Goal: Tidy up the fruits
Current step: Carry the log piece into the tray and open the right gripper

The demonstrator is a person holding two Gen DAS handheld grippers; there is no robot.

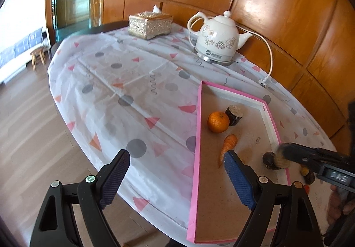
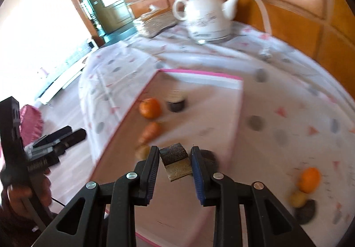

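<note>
Right gripper (image 2: 175, 163): clamped on a short dark-barked cut piece (image 2: 176, 163), pale fibrous end facing the camera, held above the near part of the tray.
Left gripper (image 1: 177, 177): jaws wide apart, nothing between them; it hangs over the tray's left rim, one finger over the tablecloth, the other over the tray floor.
Tray (image 1: 198, 136): pink-rimmed, brown floor, on the table at 5 o'clock from the kettle.
Tangerine in tray (image 1: 218, 121): near the left rim, touching or just beside a second dark cut piece (image 1: 234, 115) at its 1 o'clock.
Carrot (image 1: 227, 146): at 6 o'clock from the tangerine, tip pointing toward the camera.
Outside the tray (right wrist view, blurred): another tangerine (image 2: 309, 180) on the tablecloth at 3 o'clock from the right gripper, a yellowish fruit (image 2: 298, 198) and a dark one (image 2: 307, 210) just below it.
Kettle (image 1: 218, 39): white, floral, at the table's far side.
Tissue box (image 1: 150, 24): at 9 o'clock from the kettle.
Tablecloth (image 1: 124, 96): white with grey dots and pink triangles.
</note>
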